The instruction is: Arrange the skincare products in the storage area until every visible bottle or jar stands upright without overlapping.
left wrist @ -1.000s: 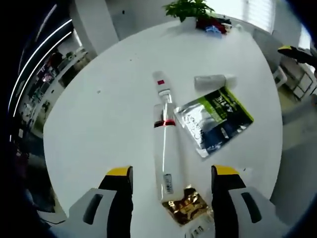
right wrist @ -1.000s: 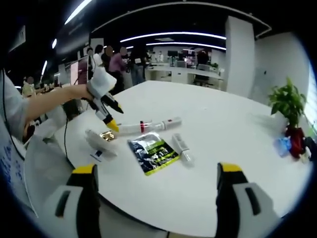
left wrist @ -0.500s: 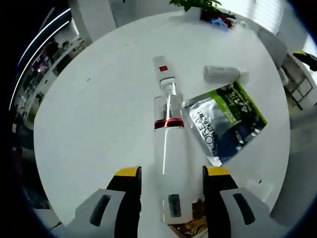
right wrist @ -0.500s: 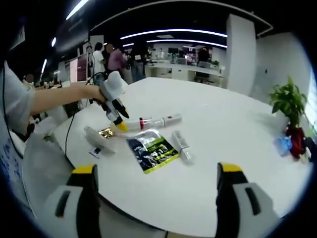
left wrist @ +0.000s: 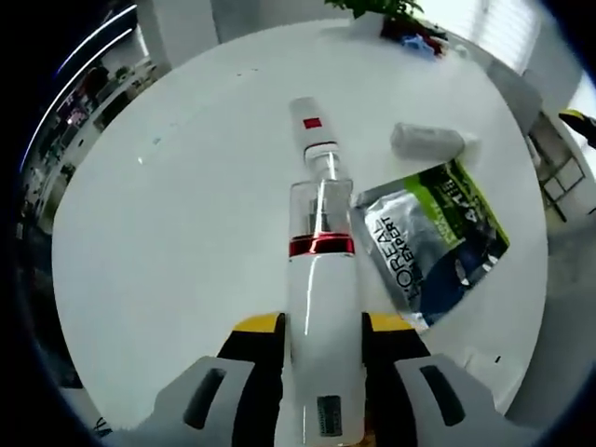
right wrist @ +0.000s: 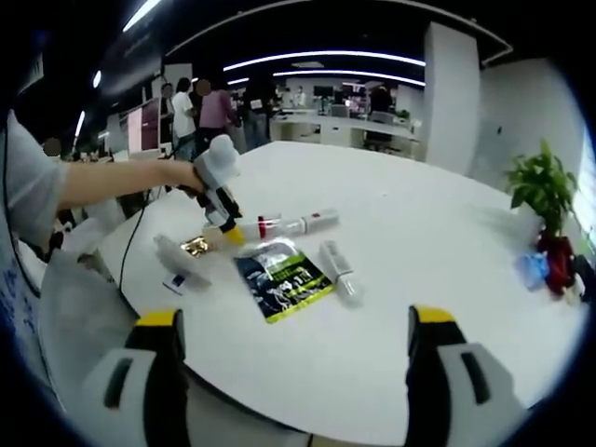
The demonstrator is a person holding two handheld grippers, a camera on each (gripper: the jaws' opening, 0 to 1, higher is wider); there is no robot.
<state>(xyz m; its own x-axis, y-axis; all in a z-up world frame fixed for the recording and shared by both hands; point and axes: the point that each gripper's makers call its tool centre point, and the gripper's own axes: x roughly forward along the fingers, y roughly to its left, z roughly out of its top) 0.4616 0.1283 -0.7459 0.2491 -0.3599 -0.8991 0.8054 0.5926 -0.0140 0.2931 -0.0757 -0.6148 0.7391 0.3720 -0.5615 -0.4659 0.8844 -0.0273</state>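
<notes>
Left tool seemingly astride lying bottle.

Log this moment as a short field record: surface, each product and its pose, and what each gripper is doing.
surface: round white table
pump bottle: white, red band, lying flat, between the left gripper's fingers
sachet: green and silver, flat, beside the bottle
small tube: pale, lying on its side past the sachet
gold packet: flat, near the table edge
left gripper: fingers on both sides of the bottle, closed in on it
right gripper: open, held off the table, holding nothing
upright products: none
</notes>
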